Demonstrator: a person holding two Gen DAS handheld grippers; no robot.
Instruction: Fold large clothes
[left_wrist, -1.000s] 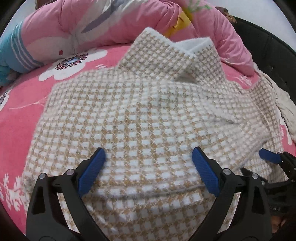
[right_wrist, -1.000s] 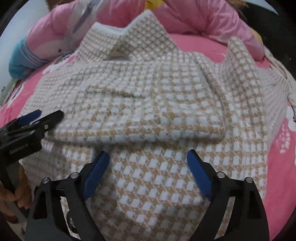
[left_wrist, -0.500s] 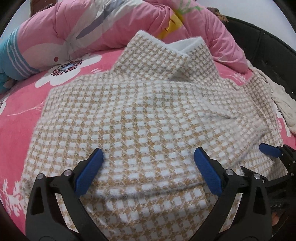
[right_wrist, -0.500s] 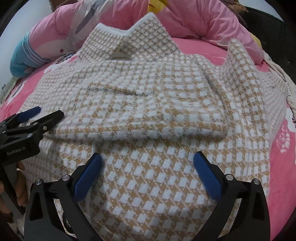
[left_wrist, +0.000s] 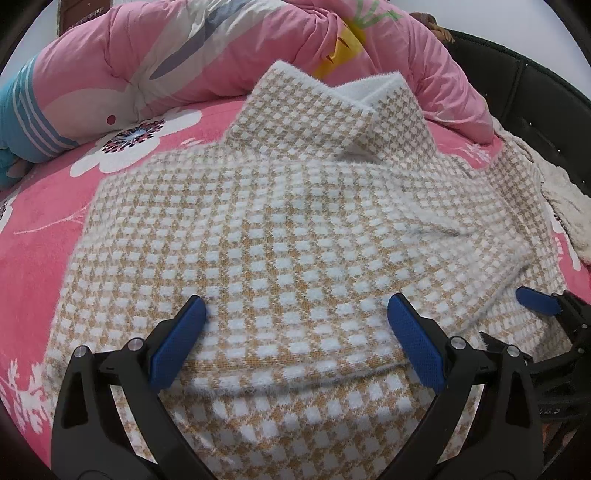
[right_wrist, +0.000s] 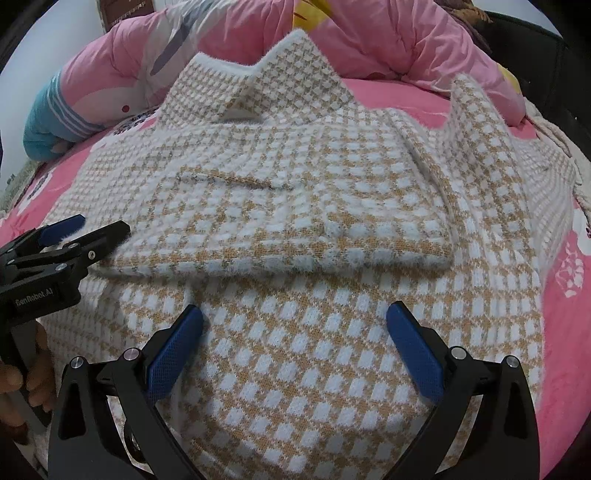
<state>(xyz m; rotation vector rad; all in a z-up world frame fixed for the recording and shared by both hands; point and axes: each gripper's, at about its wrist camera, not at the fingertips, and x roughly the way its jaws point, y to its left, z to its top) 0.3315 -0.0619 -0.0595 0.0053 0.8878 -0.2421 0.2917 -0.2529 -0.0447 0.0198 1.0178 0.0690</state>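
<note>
A fluffy tan-and-white checked sweater (left_wrist: 295, 221) lies spread on a pink flowered bedsheet (left_wrist: 44, 221), collar (left_wrist: 332, 107) at the far end. One side is folded over the body, and its folded hem (right_wrist: 280, 258) runs across the middle. My left gripper (left_wrist: 295, 306) hovers open just above the near part of the sweater, nothing between its blue pads. My right gripper (right_wrist: 294, 312) is also wide open over the near hem, holding nothing. In the right wrist view the left gripper (right_wrist: 101, 226) shows at the left edge by the fold's corner.
A rolled pink quilt (left_wrist: 184, 55) with a blue end lies along the far side of the bed. A black padded frame (left_wrist: 535, 110) and a white fluffy cloth (left_wrist: 565, 206) sit at the right. A hand (right_wrist: 14, 373) holds the left gripper's handle.
The right gripper's jaws have spread a little wider. Both grippers stay over the same near part of the sweater, which lies as before.
</note>
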